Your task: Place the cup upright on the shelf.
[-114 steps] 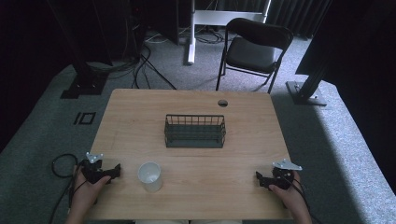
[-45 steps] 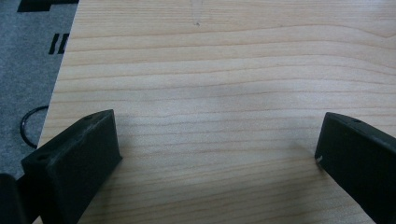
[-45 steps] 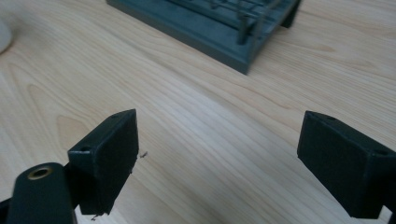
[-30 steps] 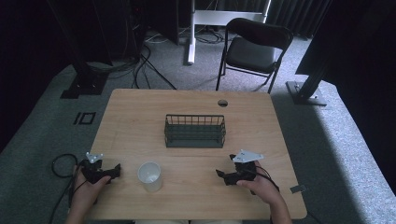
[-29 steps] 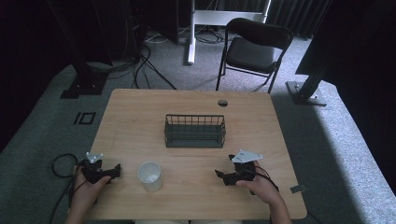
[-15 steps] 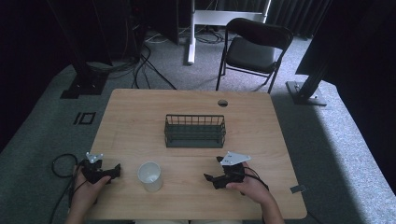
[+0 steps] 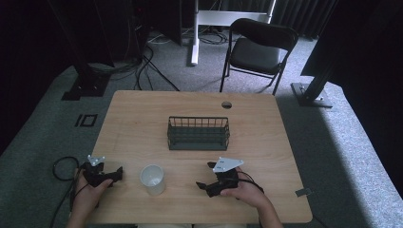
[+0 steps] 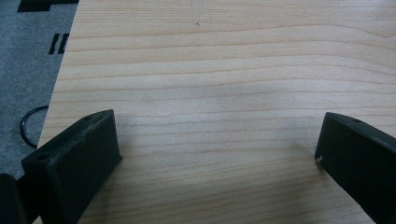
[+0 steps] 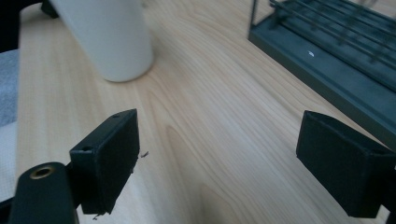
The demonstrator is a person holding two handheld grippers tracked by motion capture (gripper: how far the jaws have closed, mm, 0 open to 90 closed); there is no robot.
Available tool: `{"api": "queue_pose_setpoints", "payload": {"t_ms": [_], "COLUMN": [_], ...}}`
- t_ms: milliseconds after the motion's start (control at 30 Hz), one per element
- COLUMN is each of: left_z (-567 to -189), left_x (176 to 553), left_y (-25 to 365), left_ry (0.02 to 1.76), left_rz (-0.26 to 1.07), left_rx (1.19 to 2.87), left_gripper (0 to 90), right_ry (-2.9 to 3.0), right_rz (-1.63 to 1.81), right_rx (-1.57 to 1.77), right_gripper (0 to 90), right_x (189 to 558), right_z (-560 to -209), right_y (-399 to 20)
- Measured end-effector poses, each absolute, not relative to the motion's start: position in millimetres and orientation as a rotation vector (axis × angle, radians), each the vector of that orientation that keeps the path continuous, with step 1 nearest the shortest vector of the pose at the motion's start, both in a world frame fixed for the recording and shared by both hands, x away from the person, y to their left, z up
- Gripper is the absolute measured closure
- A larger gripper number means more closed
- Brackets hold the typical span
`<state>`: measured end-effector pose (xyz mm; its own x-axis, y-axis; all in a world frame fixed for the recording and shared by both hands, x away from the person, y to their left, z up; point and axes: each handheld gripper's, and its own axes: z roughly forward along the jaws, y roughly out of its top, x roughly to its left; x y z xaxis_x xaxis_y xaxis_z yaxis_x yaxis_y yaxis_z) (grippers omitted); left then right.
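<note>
A white cup (image 7: 152, 179) stands upright near the table's front edge; its lower side appears in the right gripper view (image 9: 107, 37). A dark wire basket (image 7: 198, 133) sits mid-table, and its base (image 9: 327, 51) is at the upper right of the right gripper view. My right gripper (image 7: 205, 176) rests low over the wood to the right of the cup, open, jaws pointing left toward it, nothing between them (image 9: 217, 158). My left gripper (image 7: 114, 173) lies at the front left corner, open over bare wood (image 8: 219, 154).
The wooden table (image 7: 142, 118) has a round cable hole (image 7: 226, 104) near its far edge. Behind the table stand a black folding chair (image 7: 259, 47) and stand bases on grey carpet. A cable loop (image 7: 62, 166) lies on the floor at left.
My right gripper has slid left along the front of the table, from the right corner to a spot near the cup. The left gripper, cup and basket have stayed put.
</note>
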<state>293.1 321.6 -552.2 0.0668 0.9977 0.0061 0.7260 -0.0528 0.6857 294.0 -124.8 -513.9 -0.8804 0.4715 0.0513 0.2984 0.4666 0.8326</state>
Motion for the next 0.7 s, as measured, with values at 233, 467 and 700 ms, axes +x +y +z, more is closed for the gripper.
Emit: {"api": "queue_pose_setpoints", "payload": {"t_ms": [233, 467, 700], "left_z": [-552, -552, -552], "left_x": [293, 293, 293], "left_y": [322, 322, 322], "left_ry": [1.711, 1.711, 1.711], "left_rz": [0.685, 0.685, 0.685], "left_rx": [1.834, 1.834, 1.834], "left_gripper": [0.1, 0.1, 0.1], "right_ry": [2.549, 2.579, 2.598], "right_rz": [1.404, 1.424, 1.456], "right_rx": [0.611, 0.544, 0.487], "right_gripper": [13.1, 13.1, 13.4], "right_x": [291, 288, 286], "right_z": [-512, -513, -514], "right_y": [-109, -90, -68]}}
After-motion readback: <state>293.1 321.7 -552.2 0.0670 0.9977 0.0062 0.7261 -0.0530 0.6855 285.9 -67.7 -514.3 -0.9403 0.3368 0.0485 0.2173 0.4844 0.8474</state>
